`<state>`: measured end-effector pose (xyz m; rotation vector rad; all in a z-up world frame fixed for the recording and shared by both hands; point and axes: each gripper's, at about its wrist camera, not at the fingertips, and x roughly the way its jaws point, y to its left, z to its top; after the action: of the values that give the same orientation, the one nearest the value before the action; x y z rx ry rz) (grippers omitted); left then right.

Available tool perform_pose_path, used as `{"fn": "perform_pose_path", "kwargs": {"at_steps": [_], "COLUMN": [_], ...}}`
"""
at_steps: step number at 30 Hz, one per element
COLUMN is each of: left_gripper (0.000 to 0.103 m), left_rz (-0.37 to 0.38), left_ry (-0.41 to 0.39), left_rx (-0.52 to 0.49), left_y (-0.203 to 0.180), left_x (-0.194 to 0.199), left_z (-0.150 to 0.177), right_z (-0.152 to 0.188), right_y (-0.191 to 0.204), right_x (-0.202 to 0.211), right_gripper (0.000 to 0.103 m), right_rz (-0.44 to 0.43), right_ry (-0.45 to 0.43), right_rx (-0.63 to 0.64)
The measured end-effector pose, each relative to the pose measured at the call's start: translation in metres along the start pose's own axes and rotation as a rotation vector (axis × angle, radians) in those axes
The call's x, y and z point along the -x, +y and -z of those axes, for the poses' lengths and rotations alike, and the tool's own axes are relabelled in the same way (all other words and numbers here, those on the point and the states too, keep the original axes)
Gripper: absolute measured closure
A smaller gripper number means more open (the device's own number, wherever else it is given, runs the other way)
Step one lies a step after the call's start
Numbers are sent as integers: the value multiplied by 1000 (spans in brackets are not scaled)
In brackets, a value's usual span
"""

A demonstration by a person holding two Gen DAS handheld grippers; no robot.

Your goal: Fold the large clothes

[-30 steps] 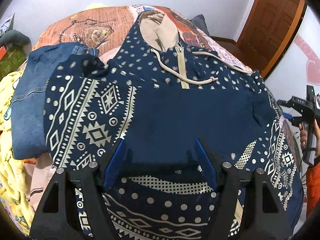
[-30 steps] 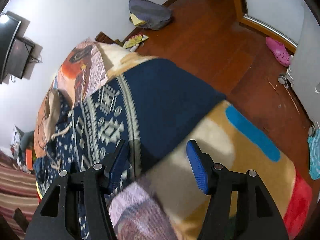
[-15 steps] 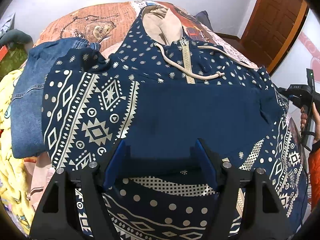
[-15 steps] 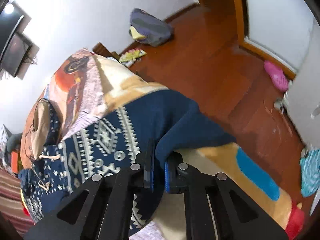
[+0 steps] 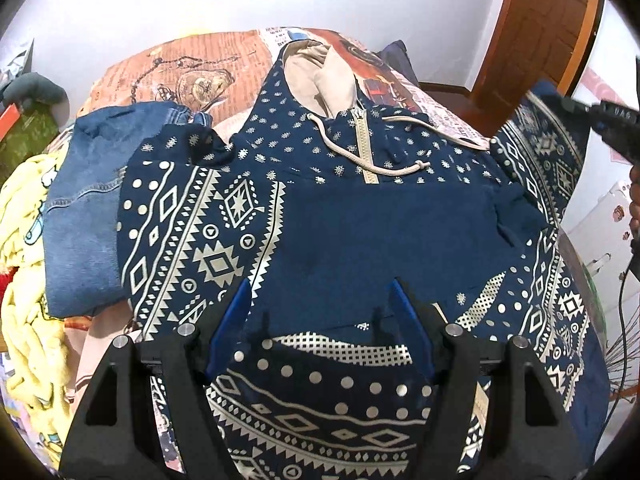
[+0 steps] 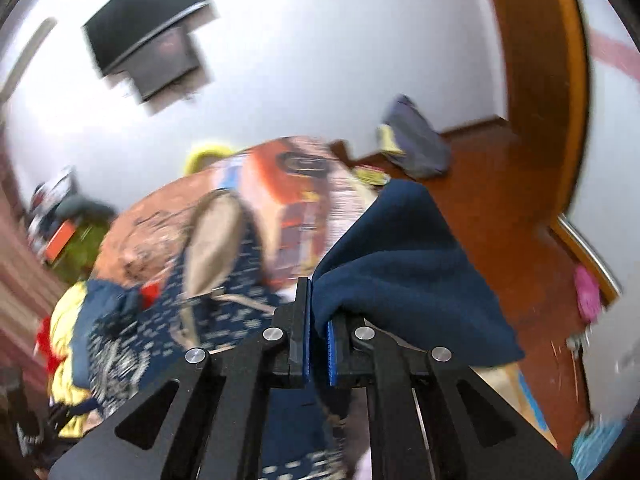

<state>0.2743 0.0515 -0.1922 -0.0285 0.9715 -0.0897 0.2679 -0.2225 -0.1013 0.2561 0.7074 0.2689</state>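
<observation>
A navy hoodie (image 5: 360, 232) with cream tribal patterns, beige hood and zipper lies face up on the bed. Its left sleeve is folded across the chest. My left gripper (image 5: 320, 320) is open and hovers just above the hoodie's lower front, holding nothing. My right gripper (image 6: 318, 344) is shut on the navy cuff of the right sleeve (image 6: 404, 264) and holds it raised above the bed. In the left wrist view the lifted sleeve (image 5: 548, 148) hangs at the right edge under the right gripper's black body (image 5: 616, 128).
Folded blue jeans (image 5: 84, 216) and a yellow blanket (image 5: 24, 280) lie left of the hoodie. A printed bedspread (image 5: 192, 76) covers the bed. A wooden door (image 5: 548, 20) and wooden floor (image 6: 512, 208) are to the right; a TV (image 6: 148, 40) hangs on the wall.
My right gripper shut on the right sleeve's cuff and lifted it up off the bed edge. My left gripper stayed open, rising slightly over the hoodie front.
</observation>
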Motion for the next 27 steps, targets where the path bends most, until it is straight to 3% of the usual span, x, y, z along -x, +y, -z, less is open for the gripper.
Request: {"fn": "perform_pose_path", "kwargs": {"at_steps": [4,8,13,17,22,27], "left_gripper": [33,33,33,33,33,33], "left_rz": [2,20,17,18,22,24], "left_ry": [-10,-7,9,26,32,36], "left_rx": [10,32,23,23,32,34], "left_y": [5,11,13,14,14,11], "left_x": [8,12,12,7,2,-2], "left_z": [5,11,23,29,30,27], "right_z": [19,55,89,102,93,71], "right_y": [37,58,51,43,31,-6], "right_x": [-17,-53,-79,-79,-47,-31], "right_gripper": [97,95,93,49,49,44], "right_rz": [-99,-111,-109,-115,-95,-53], "right_ry": [100,248,426,544,470,361], "right_rx": [61,94,35,-40,-22,-128]}}
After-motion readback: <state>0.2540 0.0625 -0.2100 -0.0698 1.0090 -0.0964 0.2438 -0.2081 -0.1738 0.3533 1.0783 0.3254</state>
